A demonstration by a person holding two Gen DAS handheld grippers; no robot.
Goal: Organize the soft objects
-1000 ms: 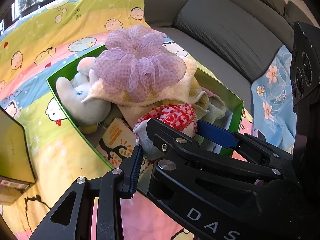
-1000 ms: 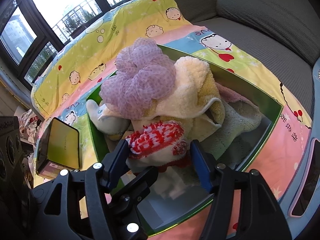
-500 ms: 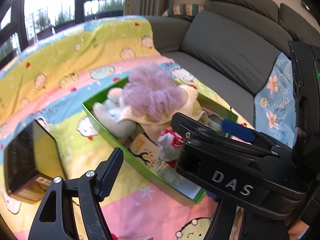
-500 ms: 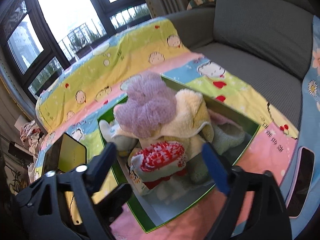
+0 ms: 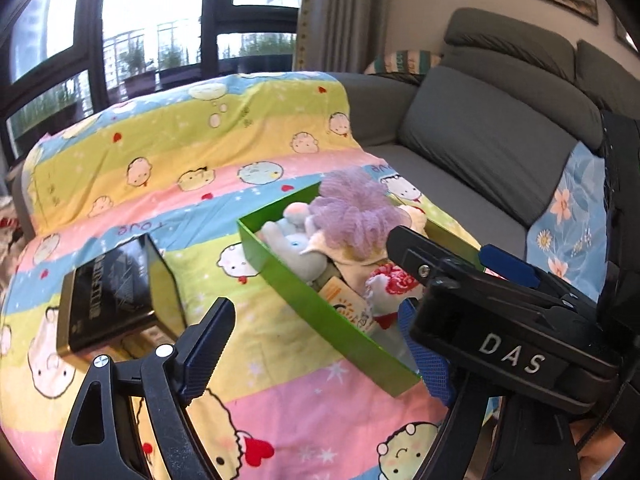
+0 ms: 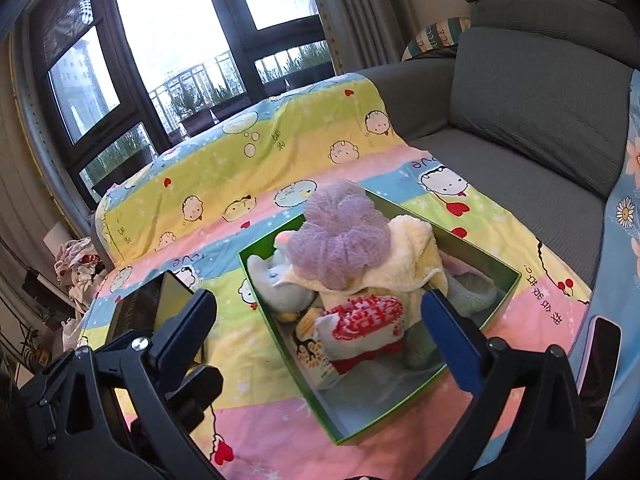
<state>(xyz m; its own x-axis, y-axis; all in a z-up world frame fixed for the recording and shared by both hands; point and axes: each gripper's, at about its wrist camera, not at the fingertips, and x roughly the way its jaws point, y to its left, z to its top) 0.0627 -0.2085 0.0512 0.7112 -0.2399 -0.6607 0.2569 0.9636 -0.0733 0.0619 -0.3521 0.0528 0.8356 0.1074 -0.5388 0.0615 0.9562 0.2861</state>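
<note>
A green box [image 6: 276,332] [image 5: 320,312] sits on the cartoon blanket, filled with soft things. A purple mesh pouf [image 6: 340,236] [image 5: 356,216] tops a cream towel [image 6: 412,256]. A grey plush toy [image 6: 276,284] [image 5: 296,248] lies at the box's left end. A red-and-white knitted piece [image 6: 364,316] [image 5: 394,280] rests at the front of the pile. My right gripper [image 6: 316,312] hovers above and short of the box, jaws opening wide, touching nothing. My left gripper [image 5: 316,340] also hangs back with jaws opening and empty, its right finger partly hidden behind the right gripper's body.
The box's black-and-gold lid [image 5: 108,292] [image 6: 148,304] lies left of the box. The blanket [image 5: 200,152] covers a grey sofa [image 6: 520,140]. A blue floral cloth [image 5: 568,216] lies at right, with a dark flat object [image 6: 600,356] on it. Large windows stand behind.
Both grippers opened and drew back and up from the box. The red-and-white piece, earlier between the right jaws, now lies free in the box.
</note>
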